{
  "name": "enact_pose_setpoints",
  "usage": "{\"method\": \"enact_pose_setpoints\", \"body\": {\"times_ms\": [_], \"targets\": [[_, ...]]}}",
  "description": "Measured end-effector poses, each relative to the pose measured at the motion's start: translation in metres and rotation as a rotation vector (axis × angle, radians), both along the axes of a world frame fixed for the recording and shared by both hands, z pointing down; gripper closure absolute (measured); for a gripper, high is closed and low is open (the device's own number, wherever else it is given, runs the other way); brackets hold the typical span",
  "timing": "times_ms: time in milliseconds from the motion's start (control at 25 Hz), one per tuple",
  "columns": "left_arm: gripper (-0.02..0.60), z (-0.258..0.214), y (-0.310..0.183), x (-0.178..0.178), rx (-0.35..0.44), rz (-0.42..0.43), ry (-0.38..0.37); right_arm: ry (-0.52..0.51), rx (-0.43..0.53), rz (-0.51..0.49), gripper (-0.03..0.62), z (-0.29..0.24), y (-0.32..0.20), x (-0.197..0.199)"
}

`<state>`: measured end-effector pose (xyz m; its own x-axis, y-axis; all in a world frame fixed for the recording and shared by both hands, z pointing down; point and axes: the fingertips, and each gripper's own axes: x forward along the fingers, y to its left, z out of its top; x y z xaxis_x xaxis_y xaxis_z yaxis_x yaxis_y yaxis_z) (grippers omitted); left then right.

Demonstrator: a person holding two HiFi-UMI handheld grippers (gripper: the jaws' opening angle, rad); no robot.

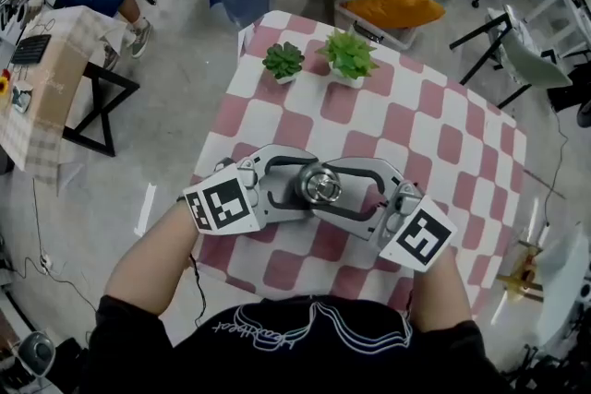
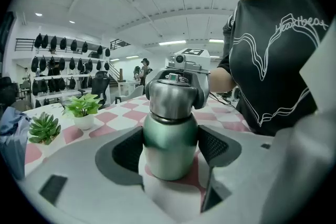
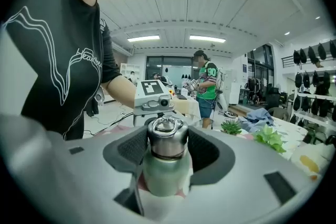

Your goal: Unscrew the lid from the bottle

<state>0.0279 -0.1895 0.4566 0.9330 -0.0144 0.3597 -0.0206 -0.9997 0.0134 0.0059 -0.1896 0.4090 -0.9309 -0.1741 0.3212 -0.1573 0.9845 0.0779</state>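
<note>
While the bottle point(image 2: 169, 136) stands upright on the pink-and-white checked table point(image 1: 443, 143), close in front of the person, the left gripper point(image 2: 170, 157) is clamped on its green body and the right gripper point(image 3: 168, 152), reaching in from the opposite side, pinches the steel lid point(image 3: 167, 136). The lid sits on the bottle's neck. Two small potted plants point(image 1: 349, 53) stand well apart from it at the table's far end

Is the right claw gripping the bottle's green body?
No, the right claw clamps the silver lid; the left claw holds the green body.
</note>
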Motion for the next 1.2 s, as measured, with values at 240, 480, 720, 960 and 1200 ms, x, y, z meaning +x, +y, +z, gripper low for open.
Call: {"method": "enact_pose_setpoints", "body": {"times_ms": [240,480,720,960,1200], "targets": [[0.249,-0.001,0.001,0.000,-0.002,0.012,0.003,-0.029,-0.034,-0.002,0.347,-0.002,0.000,-0.001],[0.249,0.000,0.000,0.000,0.001,-0.042,-0.004,0.013,-0.011,0.049,0.302,0.002,0.001,0.000],[0.249,0.001,0.000,0.001,-0.004,-0.193,-0.006,-0.112,0.001,0.185,0.272,-0.022,-0.002,0.006],[0.249,0.002,0.000,0.002,-0.015,-0.389,-0.006,-0.138,-0.012,0.325,0.270,-0.024,-0.003,0.013],[0.249,0.002,-0.001,0.000,-0.015,-0.550,-0.010,-0.133,-0.027,0.401,0.272,-0.017,0.005,0.009]]}}
